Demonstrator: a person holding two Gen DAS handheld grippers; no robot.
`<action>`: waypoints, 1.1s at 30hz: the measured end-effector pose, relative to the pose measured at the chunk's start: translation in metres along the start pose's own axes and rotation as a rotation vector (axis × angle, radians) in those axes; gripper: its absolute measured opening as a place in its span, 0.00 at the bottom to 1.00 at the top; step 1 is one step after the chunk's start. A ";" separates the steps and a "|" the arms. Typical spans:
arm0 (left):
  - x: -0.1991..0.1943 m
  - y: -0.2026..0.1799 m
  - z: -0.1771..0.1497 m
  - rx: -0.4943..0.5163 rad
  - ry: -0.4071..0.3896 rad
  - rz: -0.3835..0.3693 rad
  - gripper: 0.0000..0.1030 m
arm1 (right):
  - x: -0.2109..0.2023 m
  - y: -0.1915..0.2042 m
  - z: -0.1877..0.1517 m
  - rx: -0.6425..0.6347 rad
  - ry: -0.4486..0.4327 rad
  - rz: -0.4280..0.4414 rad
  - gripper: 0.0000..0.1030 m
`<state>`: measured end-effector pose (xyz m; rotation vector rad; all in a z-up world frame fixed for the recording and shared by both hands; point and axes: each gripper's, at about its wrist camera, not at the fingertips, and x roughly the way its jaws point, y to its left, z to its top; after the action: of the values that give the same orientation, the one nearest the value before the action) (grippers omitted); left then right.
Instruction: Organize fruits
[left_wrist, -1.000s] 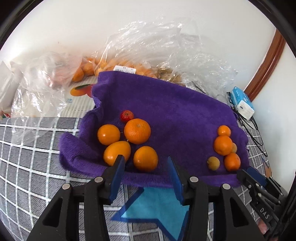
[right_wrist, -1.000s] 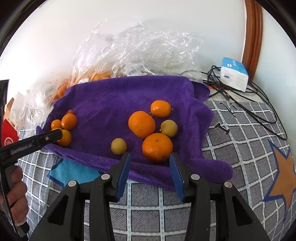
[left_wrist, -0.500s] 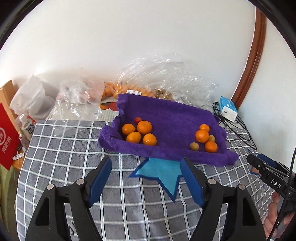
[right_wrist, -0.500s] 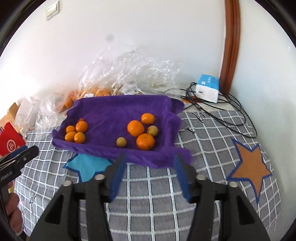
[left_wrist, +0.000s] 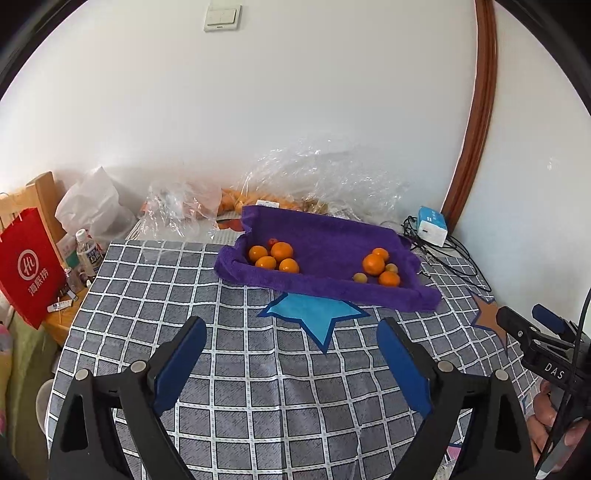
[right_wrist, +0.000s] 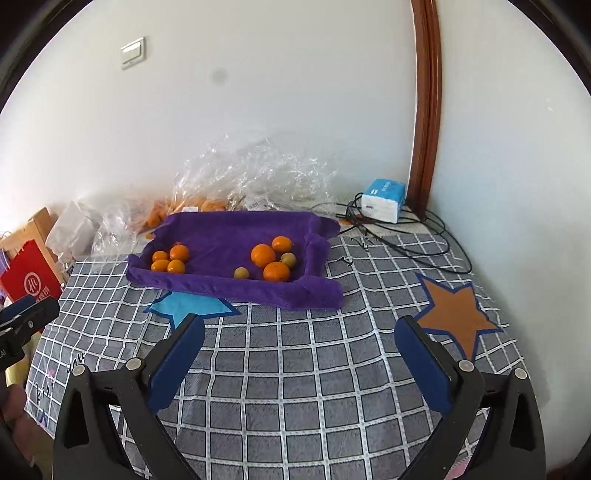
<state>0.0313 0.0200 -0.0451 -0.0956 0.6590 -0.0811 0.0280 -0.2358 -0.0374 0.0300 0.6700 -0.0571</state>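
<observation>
A purple towel (left_wrist: 325, 236) (right_wrist: 236, 230) lies at the far side of the table with fruit in two groups. The left group (left_wrist: 274, 256) (right_wrist: 169, 259) holds several oranges and a small red fruit. The right group (left_wrist: 378, 266) (right_wrist: 271, 259) holds oranges and small yellow-green fruits. My left gripper (left_wrist: 290, 332) is open and empty, well back from the towel over the checked cloth. My right gripper (right_wrist: 301, 332) is open and empty, also back from the towel; it shows at the right edge of the left wrist view (left_wrist: 532, 325).
Clear plastic bags with more oranges (left_wrist: 258, 199) (right_wrist: 229, 184) lie behind the towel by the wall. A blue-white tissue pack (right_wrist: 382, 199) and black cables (right_wrist: 406, 236) sit at the back right. A red paper bag (left_wrist: 29, 266) and a bottle (left_wrist: 86, 251) stand off the table's left edge.
Both grippers have pulled far back and up from the towel and opened wider. The fruit groups have not moved.
</observation>
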 end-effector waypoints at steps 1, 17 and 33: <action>-0.004 -0.002 0.000 0.007 -0.005 0.002 0.91 | -0.003 0.001 -0.001 -0.003 -0.005 -0.004 0.98; 0.002 -0.008 0.000 0.010 0.010 0.008 0.92 | -0.012 0.000 -0.008 -0.008 -0.009 -0.022 1.00; 0.002 -0.008 -0.001 0.009 0.011 0.014 0.92 | -0.014 0.003 -0.010 -0.007 -0.015 -0.019 1.00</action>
<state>0.0317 0.0121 -0.0461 -0.0815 0.6698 -0.0710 0.0111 -0.2318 -0.0363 0.0166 0.6557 -0.0727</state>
